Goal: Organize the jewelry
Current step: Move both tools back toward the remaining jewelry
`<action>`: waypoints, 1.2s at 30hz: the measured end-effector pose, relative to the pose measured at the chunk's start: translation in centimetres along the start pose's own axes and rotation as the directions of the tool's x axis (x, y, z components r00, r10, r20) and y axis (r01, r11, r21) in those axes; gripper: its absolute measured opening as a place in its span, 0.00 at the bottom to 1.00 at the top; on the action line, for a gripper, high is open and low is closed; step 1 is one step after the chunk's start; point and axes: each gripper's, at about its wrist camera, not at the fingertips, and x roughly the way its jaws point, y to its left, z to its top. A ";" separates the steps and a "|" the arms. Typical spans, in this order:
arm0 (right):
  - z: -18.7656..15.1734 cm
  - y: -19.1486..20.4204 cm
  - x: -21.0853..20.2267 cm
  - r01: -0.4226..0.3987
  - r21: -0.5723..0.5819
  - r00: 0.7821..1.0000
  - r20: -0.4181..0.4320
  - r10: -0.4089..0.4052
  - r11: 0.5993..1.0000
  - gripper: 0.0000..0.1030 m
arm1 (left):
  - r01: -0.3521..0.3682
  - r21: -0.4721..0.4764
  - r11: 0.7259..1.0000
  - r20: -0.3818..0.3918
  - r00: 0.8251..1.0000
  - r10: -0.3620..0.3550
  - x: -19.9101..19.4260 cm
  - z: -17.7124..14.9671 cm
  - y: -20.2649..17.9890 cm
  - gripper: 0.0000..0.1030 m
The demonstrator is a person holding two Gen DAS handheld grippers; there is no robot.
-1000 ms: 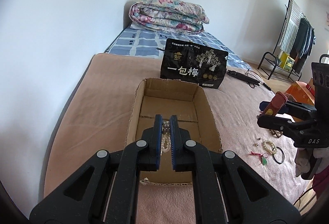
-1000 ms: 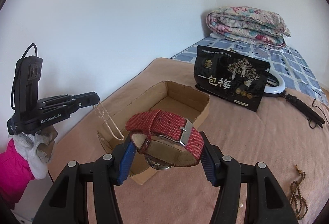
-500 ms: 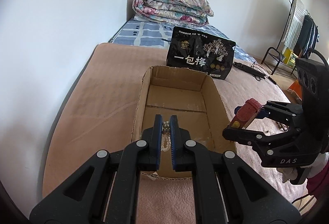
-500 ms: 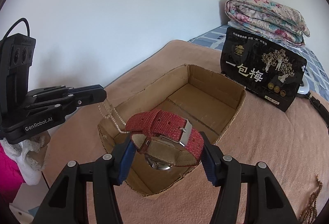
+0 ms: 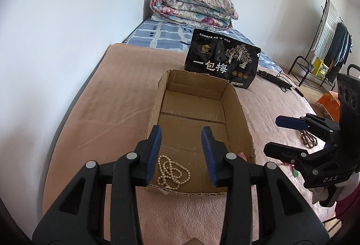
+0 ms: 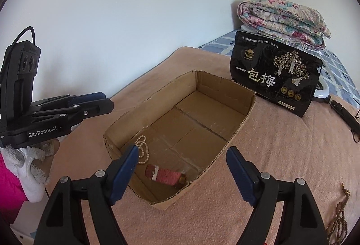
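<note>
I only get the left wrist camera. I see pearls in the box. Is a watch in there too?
Observer: Yes, a red watch lies in the box, close to the pearls.
Operator: What's behind the black bag?
Observer: A white ring lamp lies behind it.
Operator: Who holds my tool?
Observer: A hand in a white glove holds the left tool.

Large white characters "一包梅" are printed across the front of the black pouch [image 6: 275, 74] standing on the bed toward its head. "GenRobot.AI" is lettered on the left tool [image 6: 99, 104]. "DAS" is marked on the right tool [image 5: 281, 134].
</note>
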 end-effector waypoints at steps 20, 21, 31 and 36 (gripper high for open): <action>-4.2 -3.5 -9.3 0.166 0.037 0.982 0.085 -0.169 0.985 0.99 | 0.031 0.013 0.999 0.018 0.999 -0.032 -3.1 -1.9 -4.2 0.68; -4.5 -3.9 -10.0 0.176 0.044 0.980 0.089 -0.179 0.983 0.99 | 0.038 0.015 0.999 0.013 0.999 -0.038 -3.1 -2.0 -4.5 0.68; -8.7 -9.6 -17.2 0.275 0.146 0.950 0.107 -0.292 0.950 1.00 | 0.102 0.077 0.992 -0.017 0.995 -0.101 -3.2 -3.3 -9.0 0.69; -10.8 -12.7 -19.5 0.312 0.195 0.940 0.081 -0.332 0.930 1.00 | 0.135 0.105 0.985 -0.051 0.990 -0.130 -2.2 -4.2 -11.3 0.69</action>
